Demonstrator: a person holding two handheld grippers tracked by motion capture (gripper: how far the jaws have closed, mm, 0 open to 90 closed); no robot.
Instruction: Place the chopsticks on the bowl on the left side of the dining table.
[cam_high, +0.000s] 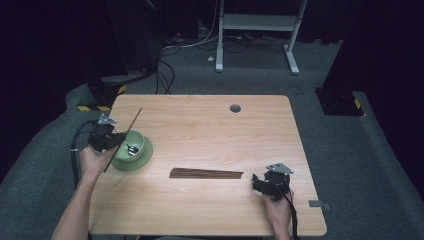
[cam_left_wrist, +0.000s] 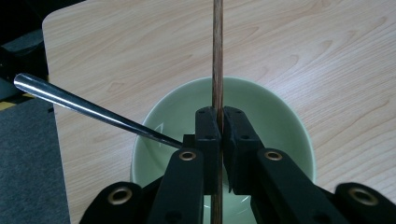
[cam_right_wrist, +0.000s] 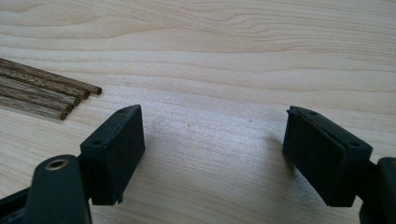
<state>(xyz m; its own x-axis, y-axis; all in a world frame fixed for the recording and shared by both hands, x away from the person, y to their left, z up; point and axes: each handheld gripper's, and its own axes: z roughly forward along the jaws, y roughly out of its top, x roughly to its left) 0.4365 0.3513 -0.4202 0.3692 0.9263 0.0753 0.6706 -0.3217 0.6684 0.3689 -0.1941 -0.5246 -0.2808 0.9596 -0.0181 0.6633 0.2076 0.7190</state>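
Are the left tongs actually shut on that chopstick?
Yes, shut: the left tongs pinch the chopstick, pads tight against it, above the green bowl.

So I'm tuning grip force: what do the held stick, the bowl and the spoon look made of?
Stick: likely wood, matte brown with fine grain lines. Bowl: probably glazed ceramic, smooth pale green with soft sheen. Spoon: polished metal, by its bright mirror-like handle.

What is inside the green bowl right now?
A metal spoon leans in the green bowl, its handle sticking out over the rim. The left tool holds a wooden chopstick above the bowl and covers the spoon's head and the bowl's bottom.
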